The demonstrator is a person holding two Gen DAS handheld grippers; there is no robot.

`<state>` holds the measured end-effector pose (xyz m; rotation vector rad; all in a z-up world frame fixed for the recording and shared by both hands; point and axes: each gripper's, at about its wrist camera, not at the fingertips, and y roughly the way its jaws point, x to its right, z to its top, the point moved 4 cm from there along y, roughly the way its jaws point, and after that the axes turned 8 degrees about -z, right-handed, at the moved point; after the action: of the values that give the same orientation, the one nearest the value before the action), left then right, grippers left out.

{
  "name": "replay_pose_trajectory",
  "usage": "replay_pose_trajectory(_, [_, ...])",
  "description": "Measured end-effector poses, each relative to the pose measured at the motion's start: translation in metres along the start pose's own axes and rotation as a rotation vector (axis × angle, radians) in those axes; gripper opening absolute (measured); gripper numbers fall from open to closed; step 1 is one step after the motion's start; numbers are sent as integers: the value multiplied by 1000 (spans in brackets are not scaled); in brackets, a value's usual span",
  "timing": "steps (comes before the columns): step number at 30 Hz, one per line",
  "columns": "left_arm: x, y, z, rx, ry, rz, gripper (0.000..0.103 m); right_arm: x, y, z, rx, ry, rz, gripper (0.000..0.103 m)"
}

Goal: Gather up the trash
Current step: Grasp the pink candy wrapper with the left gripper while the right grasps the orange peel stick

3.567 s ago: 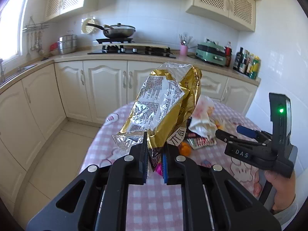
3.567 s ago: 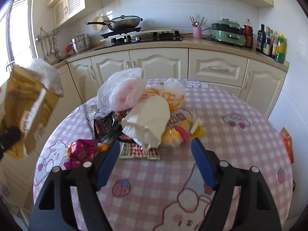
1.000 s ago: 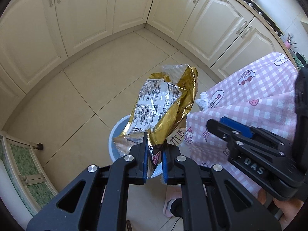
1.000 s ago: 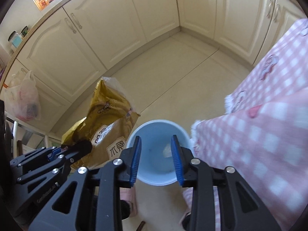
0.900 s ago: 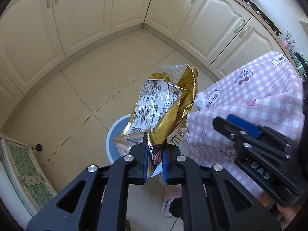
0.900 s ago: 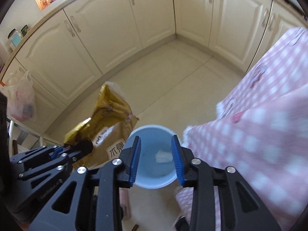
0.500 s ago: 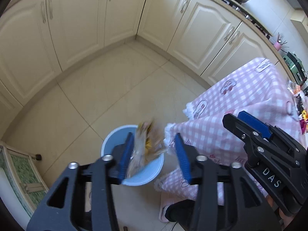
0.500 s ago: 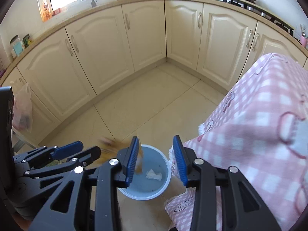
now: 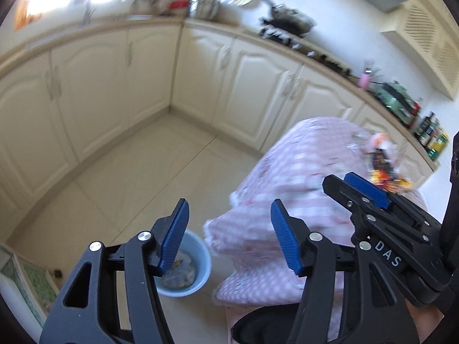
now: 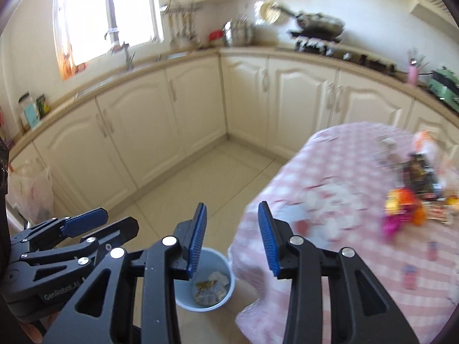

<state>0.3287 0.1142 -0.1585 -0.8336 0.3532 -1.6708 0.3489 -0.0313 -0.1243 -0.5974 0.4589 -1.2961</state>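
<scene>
A light blue bin [image 9: 198, 272] [image 10: 221, 261] stands on the tiled floor beside the table's edge. The crumpled gold snack bag [image 10: 208, 288] lies inside it with a white scrap. My left gripper [image 9: 229, 236] hangs high above the bin, its jaws opening with nothing between them. My right gripper [image 10: 231, 242] is also empty and open, above the bin's right side. It shows at the right of the left wrist view [image 9: 370, 197]. More wrappers [image 10: 410, 200] [image 9: 384, 169] lie in a pile on the pink checked tablecloth [image 10: 344, 195].
Cream cabinets [image 10: 172, 132] run along the walls behind the floor. The counter carries a stove with a pan [image 10: 318, 28] and bottles [image 9: 433, 140]. A plastic bag [image 10: 31, 192] hangs at the far left. Open tiled floor [image 9: 143, 177] lies left of the table.
The left jaws opened and the gold bag dropped into the bin. Both grippers rose and tilted up, so the cabinets, counter and tabletop came into view.
</scene>
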Motion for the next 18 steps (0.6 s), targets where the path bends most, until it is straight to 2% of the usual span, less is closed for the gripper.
replay_pose_trajectory(3, [40,-7,2,16,56,-55,62,39,-34,-2,49,42,-47,42])
replay_pose_trajectory(8, [115,7,-4,-21,171,-134,62,115,-66,-16,73,124,-147,45])
replay_pose_trajectory(14, [180,41,-12,-89,257,-188,62,200,-72,-43,39,236,-241,46])
replay_pose_trajectory(18, [202,68,-16,-131,287,-190,62,228,-64,-52,19,280,-250,46])
